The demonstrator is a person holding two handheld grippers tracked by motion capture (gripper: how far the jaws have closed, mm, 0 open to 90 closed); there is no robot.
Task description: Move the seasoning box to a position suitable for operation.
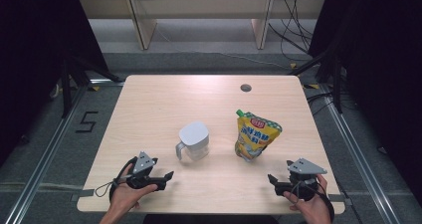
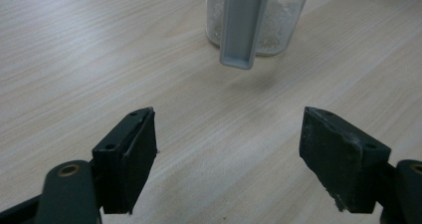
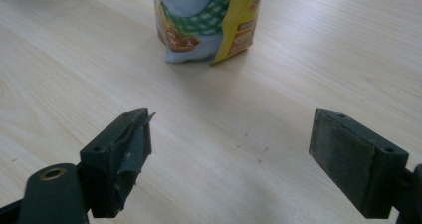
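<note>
Wooden table [image 1: 149, 104] beneath both grippers' fingers [image 2: 127, 154], spread wide, holding nothing.

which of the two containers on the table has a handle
The clear jug with the grey lid, nearest the left gripper; its handle faces that gripper. The yellow spouted pouch has none.

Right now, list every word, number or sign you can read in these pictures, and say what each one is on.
"5": black figure marked on the grey floor left of the table.
Yellow pouch: large blue characters and a small red logo on its front, too blurred to read in the high view; its print is unreadable in the right gripper view too.
Lidded jug: no text visible.
</note>
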